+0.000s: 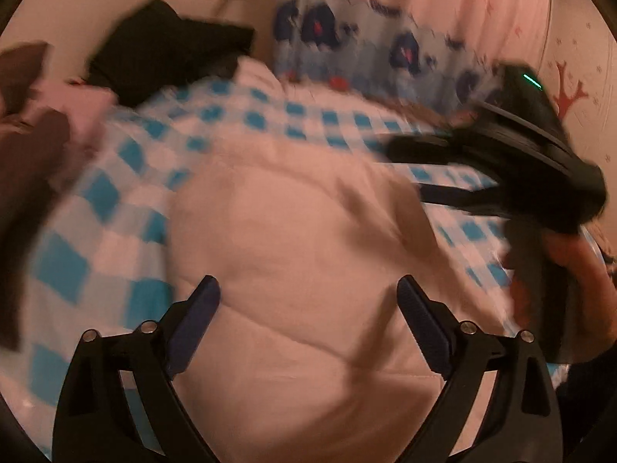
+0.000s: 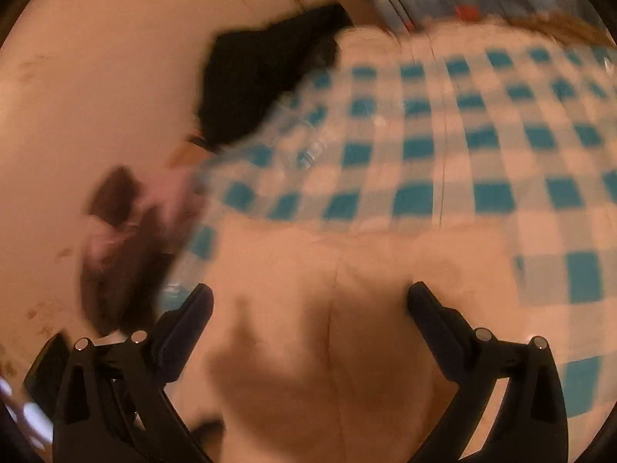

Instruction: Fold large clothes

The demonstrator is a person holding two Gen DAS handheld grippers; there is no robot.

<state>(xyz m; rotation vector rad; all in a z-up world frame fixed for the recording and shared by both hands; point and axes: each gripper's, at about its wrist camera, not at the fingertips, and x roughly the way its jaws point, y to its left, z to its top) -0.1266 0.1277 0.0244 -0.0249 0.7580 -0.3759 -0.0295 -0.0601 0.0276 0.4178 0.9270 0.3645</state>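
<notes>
A blue-and-white checked sheet (image 1: 127, 177) covers the bed. The pale pink garment (image 1: 293, 239) fills the frame's centre on it. Upper left lies a black garment (image 1: 169, 54). My left gripper (image 1: 308, 293) and right gripper (image 2: 310, 301) both stand spread wide, pinching nothing.

Nothing readable — the print on the blue patterned cloth (image 1: 347, 50) is blurred.

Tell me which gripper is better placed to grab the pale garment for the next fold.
Left, narrowly. The left gripper hangs open right over the middle of the pale garment on the checked sheet. The right gripper, also open, sits near the garment's edge and is blurrier.
</notes>
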